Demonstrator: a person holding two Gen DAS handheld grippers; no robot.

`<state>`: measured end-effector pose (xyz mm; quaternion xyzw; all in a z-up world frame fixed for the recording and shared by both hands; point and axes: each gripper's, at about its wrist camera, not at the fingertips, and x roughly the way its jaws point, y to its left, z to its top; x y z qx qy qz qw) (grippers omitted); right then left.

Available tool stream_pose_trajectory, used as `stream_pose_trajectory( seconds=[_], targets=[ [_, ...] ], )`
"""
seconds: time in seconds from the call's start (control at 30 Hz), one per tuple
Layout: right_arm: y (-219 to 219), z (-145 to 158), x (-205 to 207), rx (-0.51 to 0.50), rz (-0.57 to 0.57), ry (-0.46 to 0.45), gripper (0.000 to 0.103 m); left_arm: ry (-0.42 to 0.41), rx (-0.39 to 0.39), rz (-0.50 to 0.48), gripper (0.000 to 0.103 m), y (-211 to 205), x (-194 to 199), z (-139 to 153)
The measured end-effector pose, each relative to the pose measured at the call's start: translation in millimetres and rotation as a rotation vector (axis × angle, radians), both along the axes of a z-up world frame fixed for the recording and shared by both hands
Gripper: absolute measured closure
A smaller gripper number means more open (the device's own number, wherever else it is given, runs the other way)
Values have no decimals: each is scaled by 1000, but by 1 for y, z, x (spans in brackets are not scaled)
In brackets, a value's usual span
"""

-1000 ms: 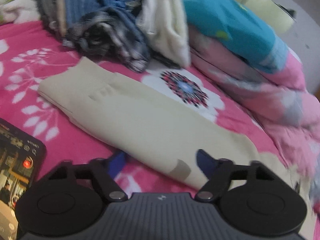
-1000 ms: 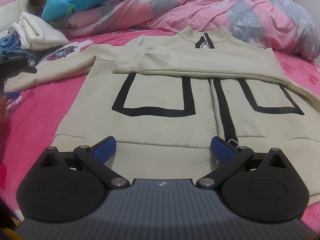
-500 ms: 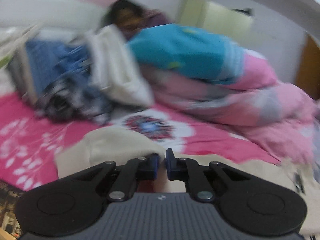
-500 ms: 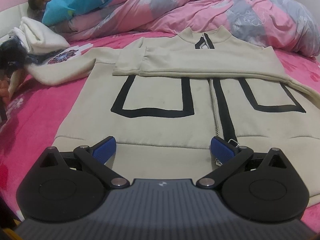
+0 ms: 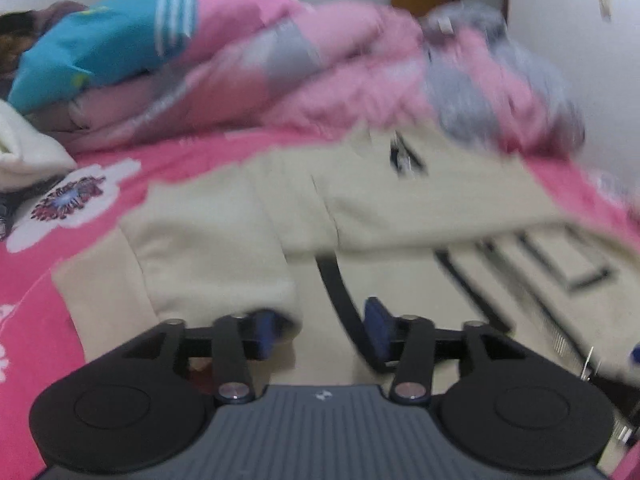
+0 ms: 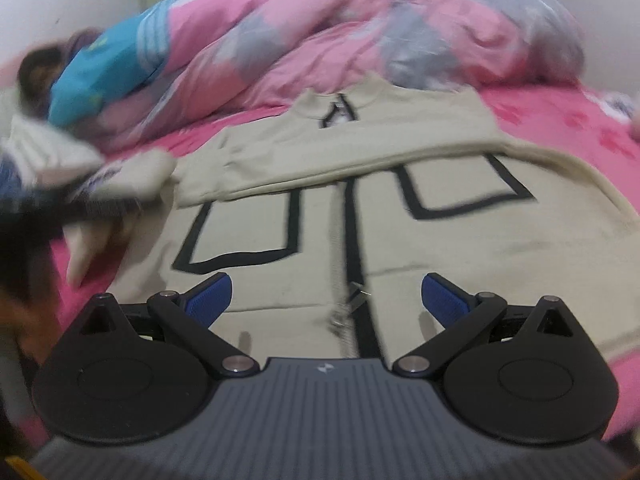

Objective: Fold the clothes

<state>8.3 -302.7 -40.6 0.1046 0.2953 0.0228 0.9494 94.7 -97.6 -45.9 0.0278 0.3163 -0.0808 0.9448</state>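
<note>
Jacket (image 6: 400, 240) on bed (image 6: 568, 120) looks soft, limp fleece; your left claw (image 5: 320, 326) is opening over the sleeve cuff (image 5: 216, 280), right claw (image 6: 326, 300) wide, empty; pinch hem edges.

Cream jacket (image 6: 460, 240) with black rectangle outlines and black zip band — on a hot-pink sheet (image 5: 36, 320) with white flowers; pink-and-grey quilt (image 6: 360, 40) behind.

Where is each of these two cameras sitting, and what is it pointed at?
Left wrist: on the left gripper, over the cream jacket's folded sleeve; fingers opening, nothing between.
Right wrist: on the right gripper, fingers wide apart, over the jacket's zipper.
Shared: jacket, pink quilt, pink bedsheet.
</note>
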Motion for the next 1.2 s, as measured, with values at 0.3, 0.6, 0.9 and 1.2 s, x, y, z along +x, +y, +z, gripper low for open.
stream_pose_trajectory(
  seconds=[0.3, 0.6, 0.9, 1.2],
  targets=[
    [-17, -10, -13, 82, -32, -24, 2, 80, 20, 20, 12, 3, -21, 13],
    [12, 2, -5, 10, 88, -79, 2, 138, -15, 129, 12, 39, -24, 25],
    [66, 8, 23, -133, 249, -87, 6, 159, -40, 200, 12, 69, -22, 22],
    [105, -13, 40, -177, 328, -32, 10, 190, -57, 238, 12, 87, -18, 13]
  ],
)
